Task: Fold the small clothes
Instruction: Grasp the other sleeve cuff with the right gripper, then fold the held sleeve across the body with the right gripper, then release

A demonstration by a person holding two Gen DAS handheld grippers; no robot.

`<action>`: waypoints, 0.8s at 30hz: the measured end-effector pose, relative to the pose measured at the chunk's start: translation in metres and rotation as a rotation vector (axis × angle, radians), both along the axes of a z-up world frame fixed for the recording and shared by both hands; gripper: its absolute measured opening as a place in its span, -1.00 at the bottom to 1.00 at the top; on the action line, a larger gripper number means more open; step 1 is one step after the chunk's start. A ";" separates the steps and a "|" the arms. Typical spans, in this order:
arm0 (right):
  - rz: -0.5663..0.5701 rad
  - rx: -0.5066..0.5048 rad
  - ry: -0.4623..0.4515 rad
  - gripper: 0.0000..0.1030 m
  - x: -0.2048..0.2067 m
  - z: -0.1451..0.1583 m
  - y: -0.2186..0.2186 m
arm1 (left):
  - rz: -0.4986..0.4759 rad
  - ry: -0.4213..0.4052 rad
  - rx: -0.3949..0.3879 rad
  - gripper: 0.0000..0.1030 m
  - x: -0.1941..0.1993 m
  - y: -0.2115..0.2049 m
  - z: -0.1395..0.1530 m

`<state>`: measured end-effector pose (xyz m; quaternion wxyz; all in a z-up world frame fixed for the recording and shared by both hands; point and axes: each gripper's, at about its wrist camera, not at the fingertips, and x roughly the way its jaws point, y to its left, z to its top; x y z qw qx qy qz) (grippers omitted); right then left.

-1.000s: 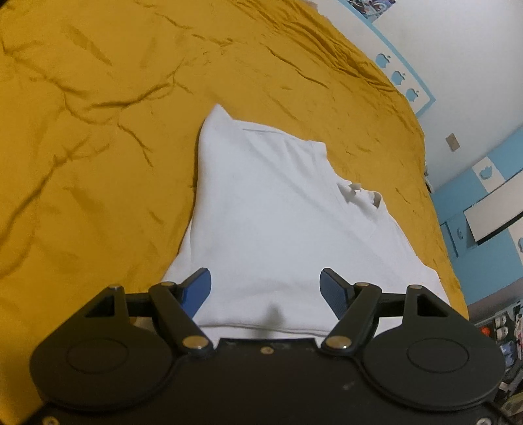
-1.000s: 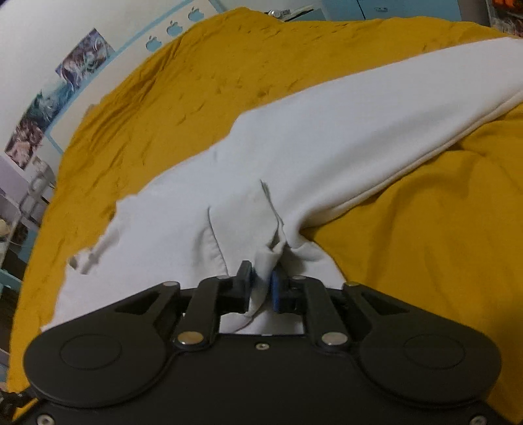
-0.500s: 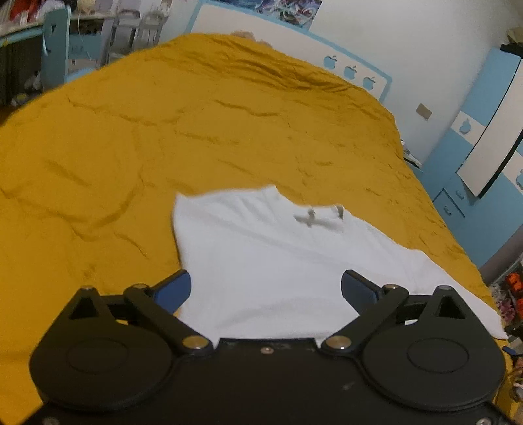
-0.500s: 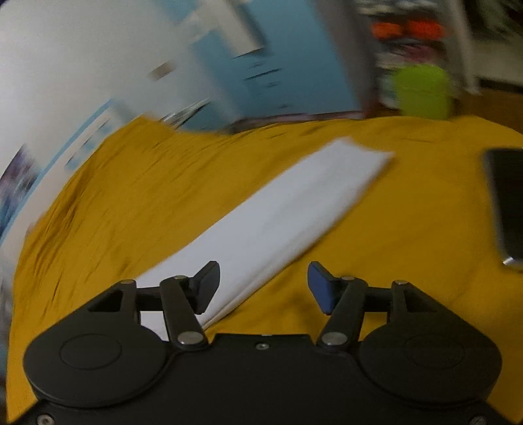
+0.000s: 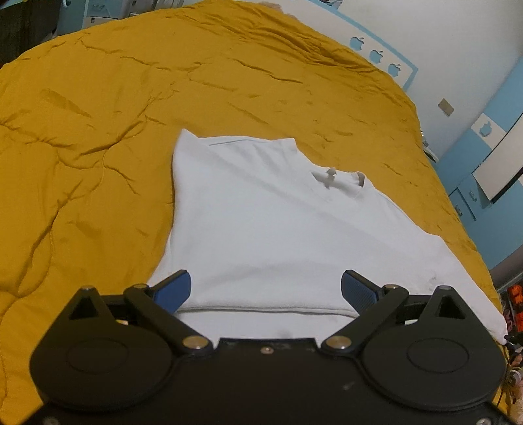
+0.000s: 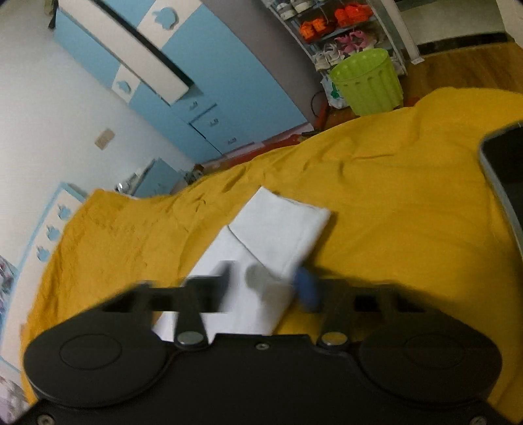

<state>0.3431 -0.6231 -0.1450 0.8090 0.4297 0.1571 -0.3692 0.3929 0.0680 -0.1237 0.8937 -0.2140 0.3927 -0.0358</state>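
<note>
A white T-shirt (image 5: 271,225) lies partly folded on the yellow bedspread (image 5: 98,137), collar toward the far right. My left gripper (image 5: 265,291) hangs open wide just over the shirt's near hem, with nothing between its blue pads. In the right wrist view the shirt's narrow folded end (image 6: 278,229) stretches away from me. My right gripper (image 6: 265,287) is over its near part, motion-blurred, its jaws closing. White cloth shows between the fingers (image 6: 305,291), which still stand apart. I cannot tell whether they touch it.
A dark flat device (image 6: 505,170) lies on the bed at the right edge. Past the bed's far side stand a green bin (image 6: 366,81), a shoe rack (image 6: 330,23) and a blue wardrobe (image 6: 209,81). A headboard (image 5: 376,55) closes the far end.
The left gripper opened wider and drew back a little from the shirt. The right gripper let go of the bunched cloth, swung right along the shirt to its folded end, opened, and now narrows again.
</note>
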 end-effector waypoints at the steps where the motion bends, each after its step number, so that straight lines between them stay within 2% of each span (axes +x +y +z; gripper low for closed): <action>1: 0.008 -0.015 -0.011 -0.76 0.000 0.006 0.003 | 0.000 0.000 -0.005 1.00 0.001 0.001 0.000; 4: 0.070 -0.087 -0.073 -0.76 -0.002 0.034 0.022 | -0.008 -0.001 -0.019 1.00 0.001 0.003 0.000; 7: 0.211 -0.141 -0.171 -0.77 0.012 0.076 0.068 | 0.002 -0.020 -0.011 1.00 -0.003 0.007 0.003; 11: 0.471 -0.183 -0.313 -0.77 0.040 0.128 0.161 | 0.015 -0.022 -0.037 1.00 -0.007 0.014 0.004; 14: 0.701 -0.134 -0.412 -0.77 0.065 0.149 0.246 | 0.027 -0.017 -0.050 1.00 -0.012 0.020 0.005; 18: 0.991 -0.016 -0.460 -0.77 0.095 0.145 0.363 | 0.046 -0.013 -0.064 1.00 -0.019 0.030 0.007; 21: 1.235 0.131 -0.399 -0.69 0.119 0.111 0.449 | 0.059 -0.008 -0.074 1.00 -0.024 0.037 0.007; 22: 1.299 0.146 -0.347 -0.40 0.126 0.102 0.469 | 0.063 -0.006 -0.078 1.00 -0.025 0.039 0.007; 23: 1.340 0.144 -0.270 -0.20 0.131 0.091 0.488 | 0.065 -0.004 -0.084 1.00 -0.025 0.040 0.007; 24: 1.326 0.141 -0.230 -0.08 0.129 0.084 0.496 | 0.064 -0.007 -0.092 1.00 -0.026 0.041 0.007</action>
